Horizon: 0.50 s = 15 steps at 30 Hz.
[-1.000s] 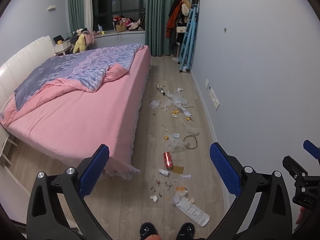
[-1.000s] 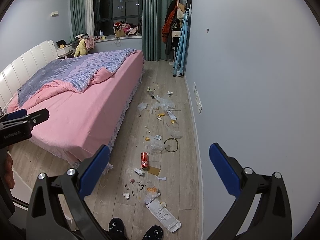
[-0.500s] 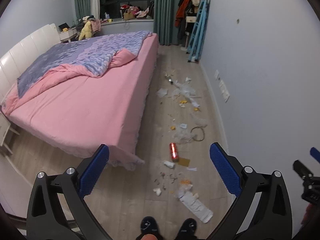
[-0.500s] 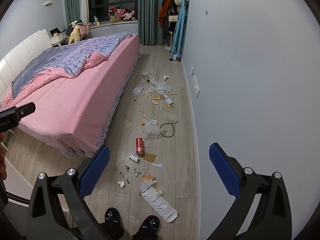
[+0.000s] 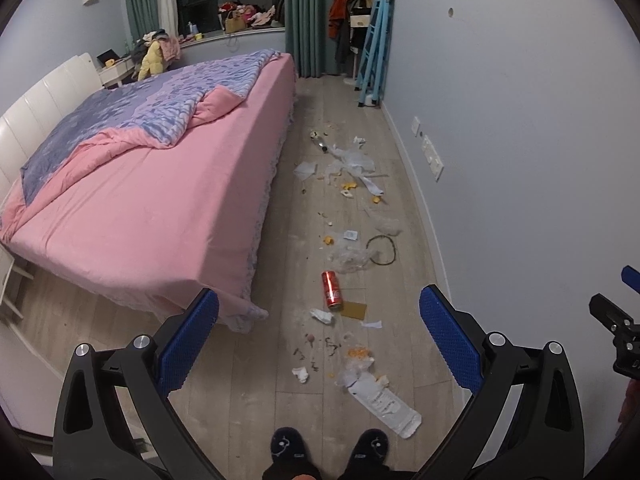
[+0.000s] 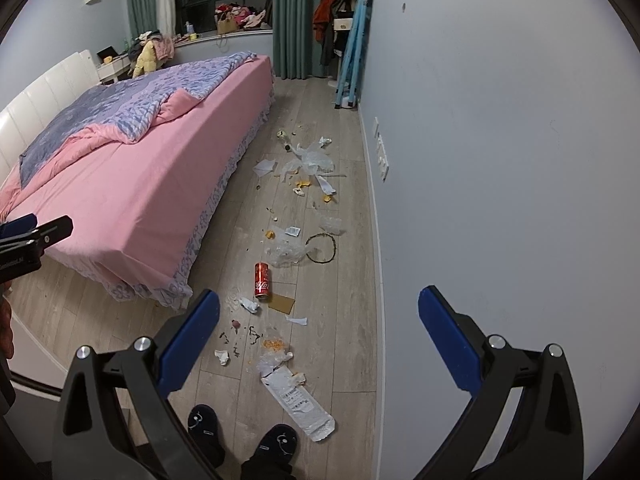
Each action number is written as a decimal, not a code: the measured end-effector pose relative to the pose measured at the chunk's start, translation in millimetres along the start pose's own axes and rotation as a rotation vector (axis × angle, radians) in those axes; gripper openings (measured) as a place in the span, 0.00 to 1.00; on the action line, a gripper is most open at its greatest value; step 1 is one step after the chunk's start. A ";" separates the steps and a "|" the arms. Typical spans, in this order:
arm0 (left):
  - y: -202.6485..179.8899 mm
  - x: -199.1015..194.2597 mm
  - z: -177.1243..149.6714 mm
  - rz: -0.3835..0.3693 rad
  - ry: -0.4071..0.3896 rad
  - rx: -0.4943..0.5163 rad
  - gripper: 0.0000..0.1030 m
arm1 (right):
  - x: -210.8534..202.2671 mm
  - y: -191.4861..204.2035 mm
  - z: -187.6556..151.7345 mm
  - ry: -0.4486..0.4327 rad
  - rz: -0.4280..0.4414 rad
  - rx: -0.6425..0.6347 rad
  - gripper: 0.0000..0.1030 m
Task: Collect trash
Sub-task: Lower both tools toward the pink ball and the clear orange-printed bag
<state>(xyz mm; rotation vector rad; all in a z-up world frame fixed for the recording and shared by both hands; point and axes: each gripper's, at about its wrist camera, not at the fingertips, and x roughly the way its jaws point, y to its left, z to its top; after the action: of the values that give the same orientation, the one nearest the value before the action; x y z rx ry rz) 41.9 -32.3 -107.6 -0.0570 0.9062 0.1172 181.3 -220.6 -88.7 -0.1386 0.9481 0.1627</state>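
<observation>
Trash lies in a strip down the wooden floor (image 5: pixel 248 380) between the pink bed (image 5: pixel 152 208) on the left and the wall on the right. The left claw (image 5: pixel 319 344) and right claw (image 6: pixel 319 340) both hang spread wide, with nothing between their pads. Nearest, just beyond the slippers (image 6: pixel 240 438), a flat white mailer bag (image 5: pixel 382 402) runs its long axis from near-right to far-left; it looks light, limp and slick, probably best pinched at an edge. A crumpled tissue (image 6: pixel 222 357) sits to its left. Farther on, a red can (image 5: pixel 331 289) lies on its side, pointing nearly straight away; thin-walled and likely to roll, it should be taken across its middle. Beyond are clear film (image 6: pixel 285 253), a dark ring (image 6: pixel 321 249) and more scraps.
</observation>
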 end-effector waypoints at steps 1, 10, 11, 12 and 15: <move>-3.7 2.0 -3.1 0.002 -0.001 0.001 0.95 | 3.0 0.0 -0.5 0.004 0.003 -0.009 0.94; 18.3 19.2 -17.2 0.039 0.043 -0.018 0.95 | 40.4 37.8 -1.4 0.079 0.081 -0.070 0.94; 22.5 21.7 -19.1 0.042 0.048 -0.016 0.95 | 42.3 41.9 -1.6 0.081 0.084 -0.073 0.94; 27.6 25.6 -20.6 0.045 0.054 -0.013 0.95 | 45.7 48.9 -0.5 0.084 0.088 -0.077 0.94; 46.0 43.9 -26.6 0.044 0.071 0.004 0.95 | 56.3 66.8 1.7 0.098 0.084 -0.081 0.94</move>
<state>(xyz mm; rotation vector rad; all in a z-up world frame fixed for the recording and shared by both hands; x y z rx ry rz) 42.2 14.0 -158.6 -0.0371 0.9791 0.1551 201.6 -150.4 -136.8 -0.1832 1.0462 0.2743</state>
